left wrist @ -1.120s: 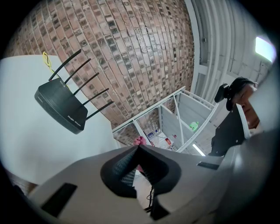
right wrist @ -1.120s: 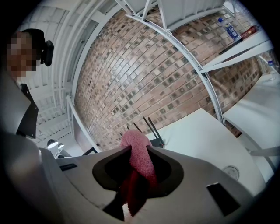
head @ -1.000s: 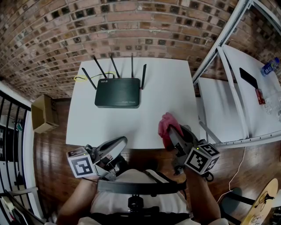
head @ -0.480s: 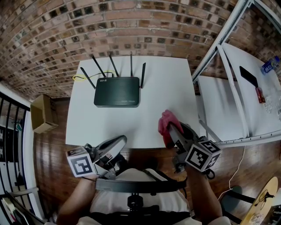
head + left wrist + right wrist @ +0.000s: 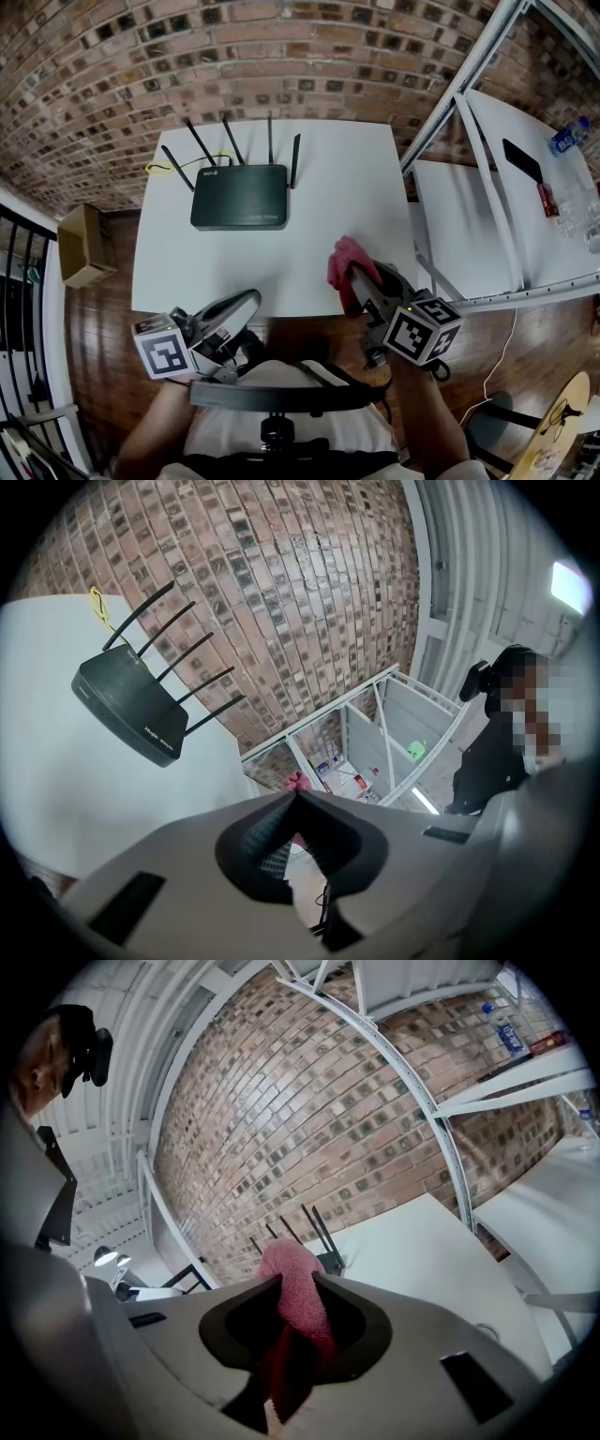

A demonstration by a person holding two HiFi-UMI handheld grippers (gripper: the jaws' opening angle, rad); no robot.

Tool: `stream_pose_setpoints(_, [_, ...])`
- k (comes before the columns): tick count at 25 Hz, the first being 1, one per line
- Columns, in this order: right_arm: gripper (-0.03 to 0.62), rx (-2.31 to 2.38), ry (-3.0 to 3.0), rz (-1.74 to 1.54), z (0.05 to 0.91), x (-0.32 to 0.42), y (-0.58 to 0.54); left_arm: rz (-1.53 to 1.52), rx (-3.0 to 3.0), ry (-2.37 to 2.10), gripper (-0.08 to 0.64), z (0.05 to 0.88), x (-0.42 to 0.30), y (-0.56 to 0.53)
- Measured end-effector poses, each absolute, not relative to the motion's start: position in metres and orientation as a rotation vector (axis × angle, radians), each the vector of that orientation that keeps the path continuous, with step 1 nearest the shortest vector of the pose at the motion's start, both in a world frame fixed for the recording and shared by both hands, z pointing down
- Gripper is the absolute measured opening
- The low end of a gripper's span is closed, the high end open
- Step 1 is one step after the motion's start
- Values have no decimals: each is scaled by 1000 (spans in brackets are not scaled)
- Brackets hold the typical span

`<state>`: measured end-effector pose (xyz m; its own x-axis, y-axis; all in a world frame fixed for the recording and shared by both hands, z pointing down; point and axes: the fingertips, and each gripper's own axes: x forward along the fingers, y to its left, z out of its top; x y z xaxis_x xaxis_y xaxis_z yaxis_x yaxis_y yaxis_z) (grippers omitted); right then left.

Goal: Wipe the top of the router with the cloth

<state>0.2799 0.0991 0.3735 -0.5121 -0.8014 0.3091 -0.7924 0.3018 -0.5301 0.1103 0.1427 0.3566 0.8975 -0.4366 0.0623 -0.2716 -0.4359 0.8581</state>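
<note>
Head view: right hand-held gripper (image 5: 359,284) gripping cloth (image 5: 341,260); left one (image 5: 247,303) closed; router (image 5: 239,209) label illegible.

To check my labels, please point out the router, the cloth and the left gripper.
router (image 5: 239,197): head view, middle of its top.
cloth (image 5: 343,260): head view, its bunched pink end.
left gripper (image 5: 250,300): head view, between its fingertips.

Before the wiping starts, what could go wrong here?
Nothing holds the router on the table, and the left gripper is away from it, so a wipe may push it. The antennas stand up at its back; the cloth in the right gripper may catch on them.
</note>
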Motion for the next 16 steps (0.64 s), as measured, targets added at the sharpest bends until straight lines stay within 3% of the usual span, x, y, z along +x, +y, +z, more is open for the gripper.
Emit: stream_pose_setpoints(16, [112, -1559, 2523, -1022, 378, 284, 110, -219, 2060, -500, 6, 354, 113, 149])
